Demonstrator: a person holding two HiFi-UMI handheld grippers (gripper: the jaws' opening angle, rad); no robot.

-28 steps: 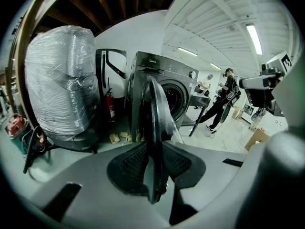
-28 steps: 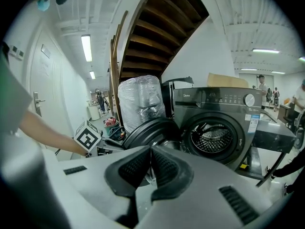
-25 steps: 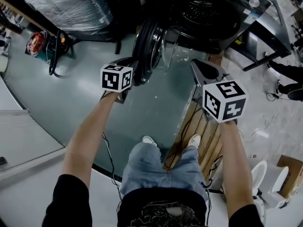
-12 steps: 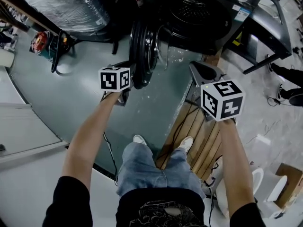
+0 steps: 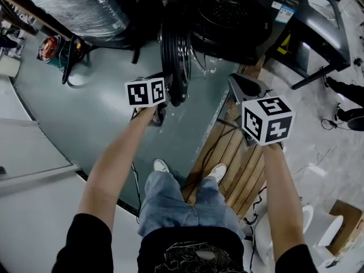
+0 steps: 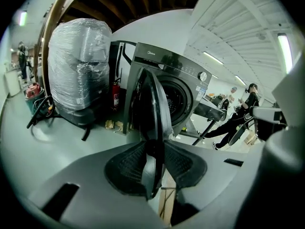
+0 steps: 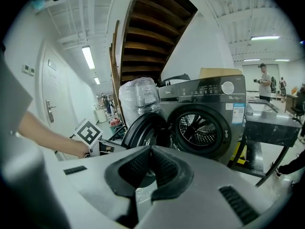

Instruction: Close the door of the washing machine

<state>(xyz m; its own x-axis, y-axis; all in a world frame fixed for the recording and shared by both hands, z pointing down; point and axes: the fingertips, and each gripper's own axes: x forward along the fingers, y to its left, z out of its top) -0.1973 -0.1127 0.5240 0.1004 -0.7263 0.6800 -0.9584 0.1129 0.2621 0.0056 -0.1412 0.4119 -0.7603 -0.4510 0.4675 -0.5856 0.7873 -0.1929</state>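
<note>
The dark grey washing machine (image 5: 239, 16) stands ahead with its drum (image 7: 202, 128) exposed. Its round door (image 5: 175, 56) hangs partly open, edge-on to me. My left gripper (image 5: 166, 98) has the door's rim (image 6: 152, 109) between its pads (image 6: 128, 168), which still lie against it while the jaws are opening. My right gripper (image 5: 233, 78) hovers to the right of the door, in front of the machine, touching nothing. Its pads (image 7: 164, 168) meet at the tip, shut and empty. The right gripper view shows the door (image 7: 143, 128) and the left gripper's marker cube (image 7: 88, 133).
A plastic-wrapped bundle (image 5: 79, 4) stands left of the machine, with a fire extinguisher (image 6: 116, 92) between them. Red gear (image 5: 46, 49) and cables lie far left. A wooden pallet (image 5: 239, 152) lies under my right foot. A metal table (image 5: 318, 21) and people (image 6: 238, 113) are on the right.
The door has swung further toward the machine, with my left gripper following it to the right. I have stepped forward. The right gripper has kept its place beside the door.
</note>
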